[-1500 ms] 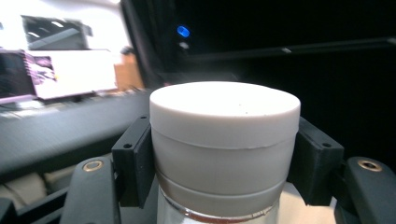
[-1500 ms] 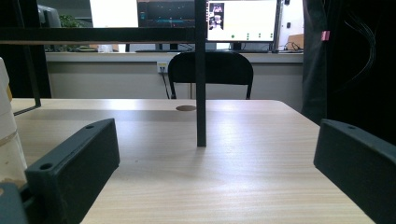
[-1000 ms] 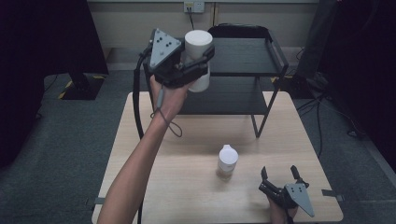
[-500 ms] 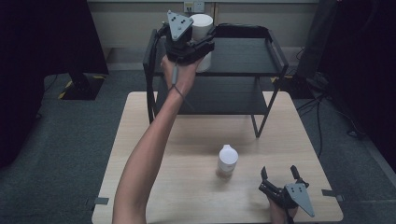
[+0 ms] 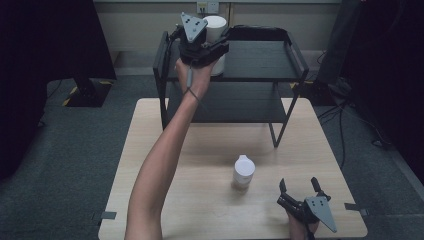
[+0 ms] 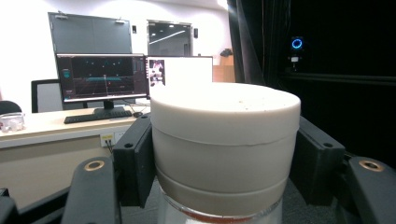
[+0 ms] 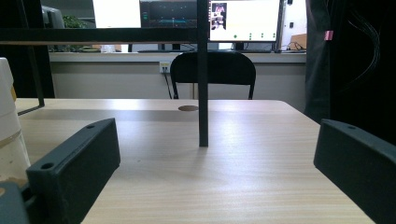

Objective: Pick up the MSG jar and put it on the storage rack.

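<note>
Above the top shelf of the black two-tier rack (image 5: 260, 60), your left gripper (image 5: 212, 47) pinches a white-capped jar (image 5: 216, 30), jaws pressed against opposite sides of the wide cap. From the left gripper view the jar (image 6: 225, 149) stands upright between the two black jaws, its long axis vertical, clear glass just showing below the cap. Seen from the high view, its base sits at or just over the shelf near the left rear corner; whether it already touches the shelf cannot be told. The coming move likely turns on that gap: straight down from the jaws to the shelf, with the jar kept upright. Down at the near right corner of the wooden table (image 5: 150, 150), your right gripper (image 5: 299, 186) rests with jaws spread and nothing between them. A second, smaller white-capped jar (image 5: 244, 171) stands on the table just ahead and left of it, upright, far nearer your right hand than your left.
</note>
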### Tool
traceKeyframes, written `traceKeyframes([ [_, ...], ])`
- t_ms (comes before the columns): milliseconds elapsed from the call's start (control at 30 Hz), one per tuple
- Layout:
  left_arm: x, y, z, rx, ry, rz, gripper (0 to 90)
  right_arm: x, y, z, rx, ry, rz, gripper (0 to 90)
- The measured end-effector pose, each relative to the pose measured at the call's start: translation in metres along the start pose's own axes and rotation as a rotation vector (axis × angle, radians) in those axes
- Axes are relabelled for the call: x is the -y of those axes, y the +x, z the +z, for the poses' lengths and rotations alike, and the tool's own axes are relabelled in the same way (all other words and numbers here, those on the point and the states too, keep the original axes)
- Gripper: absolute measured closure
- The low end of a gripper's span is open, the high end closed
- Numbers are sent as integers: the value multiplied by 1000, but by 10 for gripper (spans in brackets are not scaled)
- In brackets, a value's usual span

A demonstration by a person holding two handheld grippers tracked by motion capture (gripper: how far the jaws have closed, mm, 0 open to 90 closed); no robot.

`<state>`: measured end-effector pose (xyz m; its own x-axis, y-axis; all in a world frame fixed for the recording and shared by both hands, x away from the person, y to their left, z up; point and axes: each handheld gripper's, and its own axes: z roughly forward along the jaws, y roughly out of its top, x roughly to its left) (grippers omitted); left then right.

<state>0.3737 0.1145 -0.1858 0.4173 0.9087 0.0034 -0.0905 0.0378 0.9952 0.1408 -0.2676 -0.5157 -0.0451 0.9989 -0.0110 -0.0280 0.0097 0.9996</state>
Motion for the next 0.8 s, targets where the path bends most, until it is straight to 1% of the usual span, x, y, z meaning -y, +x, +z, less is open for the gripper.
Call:
traceKeyframes([
  [167,-1,0,1,-3,6,3,341,0,0,0,0,0,-1,0],
  [367,-4,0,0,-5,18,-4,339,0,0,0,0,0,0,0],
  [400,-5,-3,1,-19,26,-4,336,0,0,0,0,0,0,0],
  [433,-5,-3,1,-19,26,-4,332,0,0,0,0,0,0,0],
  [467,-6,-5,1,-31,33,0,332,0,0,0,0,0,0,0],
  [500,-6,-6,2,-31,38,2,310,0,0,0,-1,0,0,0],
  [533,-6,-6,2,-34,36,-8,246,0,0,0,-2,0,0,0],
  [567,-6,-6,2,-34,36,-8,226,0,0,0,-3,-1,1,0],
  [600,-4,-5,1,-34,23,-11,226,0,0,0,-3,-1,1,0],
  [700,-1,-6,-2,-40,-10,5,137,0,-1,0,-4,-1,1,0],
  [733,-1,-9,-3,-57,-15,16,113,0,-1,0,-4,-1,1,0],
  [767,0,-10,-4,-66,-23,24,60,0,-1,0,-4,0,1,0],
  [800,1,-11,-5,-68,-31,23,37,0,-1,0,-4,-1,0,0],
])
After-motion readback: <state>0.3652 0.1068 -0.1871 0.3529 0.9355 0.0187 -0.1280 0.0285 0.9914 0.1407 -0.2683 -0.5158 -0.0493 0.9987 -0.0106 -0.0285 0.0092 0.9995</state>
